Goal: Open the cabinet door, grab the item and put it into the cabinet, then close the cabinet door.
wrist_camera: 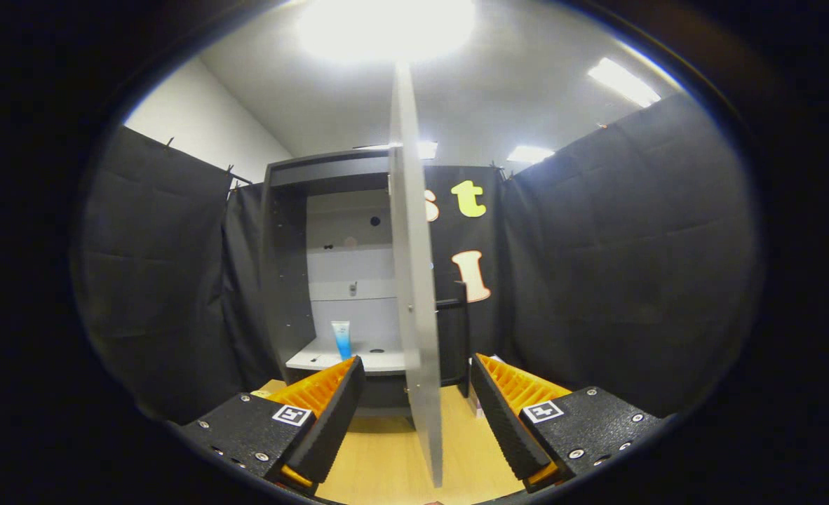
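The gripper (414, 414) holds its jaws wide, straddling the open cabinet door (414, 294) edge-on without pressing it. The tube (341, 339) stands far left on the cabinet (285, 280) shelf. Pushed off-centre, the door could slip past one finger and stay ajar.

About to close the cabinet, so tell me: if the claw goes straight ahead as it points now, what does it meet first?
Most likely the open cabinet door, seen edge-on and standing between the fingers of the open claw; depth is hard to judge.
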### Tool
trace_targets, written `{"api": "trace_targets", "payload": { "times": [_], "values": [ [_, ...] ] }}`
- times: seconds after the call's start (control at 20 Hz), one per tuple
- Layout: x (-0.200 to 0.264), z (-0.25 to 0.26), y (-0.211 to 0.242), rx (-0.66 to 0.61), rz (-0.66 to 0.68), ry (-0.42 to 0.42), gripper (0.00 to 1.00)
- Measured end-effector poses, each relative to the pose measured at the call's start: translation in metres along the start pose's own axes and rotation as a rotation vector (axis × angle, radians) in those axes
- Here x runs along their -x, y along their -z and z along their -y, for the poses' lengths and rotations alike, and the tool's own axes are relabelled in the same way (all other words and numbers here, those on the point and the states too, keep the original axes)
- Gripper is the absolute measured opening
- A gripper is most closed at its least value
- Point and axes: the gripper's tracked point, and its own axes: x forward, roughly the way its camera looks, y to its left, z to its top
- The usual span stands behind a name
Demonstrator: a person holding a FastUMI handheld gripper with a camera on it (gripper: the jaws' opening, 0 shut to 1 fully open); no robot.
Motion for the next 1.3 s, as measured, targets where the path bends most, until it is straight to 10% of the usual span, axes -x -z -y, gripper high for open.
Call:
{"api": "trace_targets", "payload": {
  "times": [0.65,1.3],
  "values": [
    [-0.058,0.136,-0.007,0.04,-0.002,0.363,0.94],
    [-0.083,0.082,0.03,0.029,-0.113,0.277,0.88]
  ]
}}
